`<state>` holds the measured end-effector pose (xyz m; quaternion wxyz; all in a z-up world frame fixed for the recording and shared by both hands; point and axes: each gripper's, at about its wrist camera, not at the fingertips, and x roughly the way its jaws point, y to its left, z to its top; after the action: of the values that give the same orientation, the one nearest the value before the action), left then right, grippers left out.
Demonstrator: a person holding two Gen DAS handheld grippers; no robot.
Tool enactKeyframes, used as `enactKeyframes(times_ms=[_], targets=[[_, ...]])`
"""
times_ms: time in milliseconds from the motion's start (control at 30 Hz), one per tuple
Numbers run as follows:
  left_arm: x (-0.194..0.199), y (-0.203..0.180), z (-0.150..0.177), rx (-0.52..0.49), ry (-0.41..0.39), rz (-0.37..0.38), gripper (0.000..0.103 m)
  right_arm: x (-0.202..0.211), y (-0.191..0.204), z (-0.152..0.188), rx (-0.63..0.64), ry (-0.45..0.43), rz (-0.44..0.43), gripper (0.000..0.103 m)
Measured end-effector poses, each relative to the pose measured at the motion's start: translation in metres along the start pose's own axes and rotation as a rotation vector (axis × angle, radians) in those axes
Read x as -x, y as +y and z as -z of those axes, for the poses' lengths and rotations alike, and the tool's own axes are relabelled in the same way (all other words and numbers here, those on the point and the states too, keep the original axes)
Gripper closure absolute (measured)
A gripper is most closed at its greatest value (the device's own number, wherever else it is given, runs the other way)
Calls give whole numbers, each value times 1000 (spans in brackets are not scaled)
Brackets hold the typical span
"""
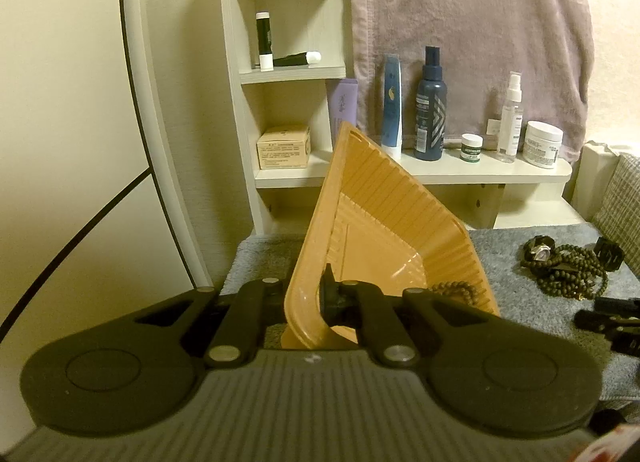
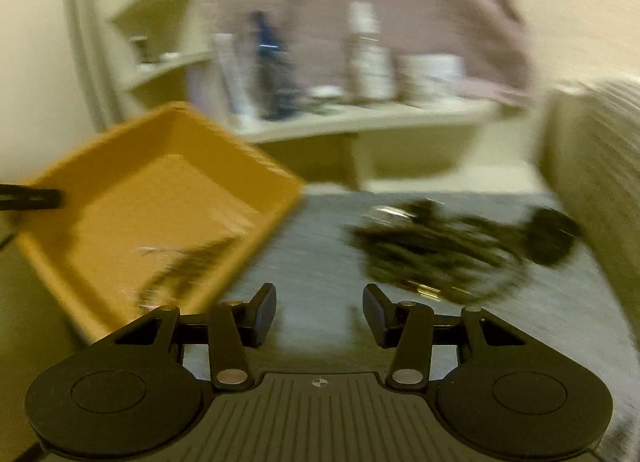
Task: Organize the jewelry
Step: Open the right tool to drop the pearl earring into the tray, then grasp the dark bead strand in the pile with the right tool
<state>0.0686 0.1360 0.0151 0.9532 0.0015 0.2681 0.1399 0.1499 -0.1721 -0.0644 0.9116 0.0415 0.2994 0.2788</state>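
My left gripper [image 1: 308, 302] has its jaws pinching the near rim of the orange tray [image 1: 384, 222], a hard, glossy plastic dish with ribbed sloping walls and a flat bottom. I have it tilted steeply, one corner pointing up toward the shelf [image 1: 480, 174]. A string of dark round beads [image 1: 456, 290] lies at the tray's low edge, against the ribbed wall.

The rest of the jewelry pile [image 1: 568, 266] sits on the grey, nubby towel [image 1: 520, 286] covering the tabletop, well to the right of the tray: loops of small brown beads tangled with chunkier black pieces and something shiny. I cannot tell the individual pieces apart.

My right gripper [image 2: 319, 312] hovers with its jaws spread and nothing between them, above the grey towel [image 2: 320, 254]. That view is badly motion-blurred, but the tray [image 2: 160, 190] shows at the left and the jewelry heap [image 2: 448, 250] ahead to the right.

On the shelf stand smooth bottles [image 1: 430, 106] and white jars [image 1: 542, 144], with a mauve towel [image 1: 472, 34] hanging behind.
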Motion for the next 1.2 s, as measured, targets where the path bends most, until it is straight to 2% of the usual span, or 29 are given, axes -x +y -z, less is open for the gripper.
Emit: enactKeyframes(times_ms=[100,233,300,433,500,600,833,900,933,1067,1200], targets=[[0,-1,0,-2,-1,-1,96,4,-23,3,-37,0,62,55],[0,-1,-1,-4,-1,-2,96,4,-37,1,-12,-5,111,56],[1,-1,-1,-3,-1,-2,96,1,-38,-2,50,-5,123,67],[1,-1,-1,-3,-1,-2,96,-13,-32,-7,230,46,115,73],[0,-1,-1,-3,-1,-1,96,-18,-30,-9,298,70,126,79],[0,-1,-1,-2,-1,-2,96,-29,-29,-13,370,102,123,85],[1,-1,-1,-5,-2,0,96,-50,-23,-14,516,169,121,87],[1,-1,-1,-4,-2,2,96,-52,-21,-14,545,186,118,96],[1,-1,-1,-4,-1,1,96,-52,-20,-14,550,192,115,96],[1,-1,-1,-6,-3,2,96,-41,-17,-19,567,174,113,96],[2,-1,-1,-8,-5,4,96,-19,-10,-31,595,116,124,96]])
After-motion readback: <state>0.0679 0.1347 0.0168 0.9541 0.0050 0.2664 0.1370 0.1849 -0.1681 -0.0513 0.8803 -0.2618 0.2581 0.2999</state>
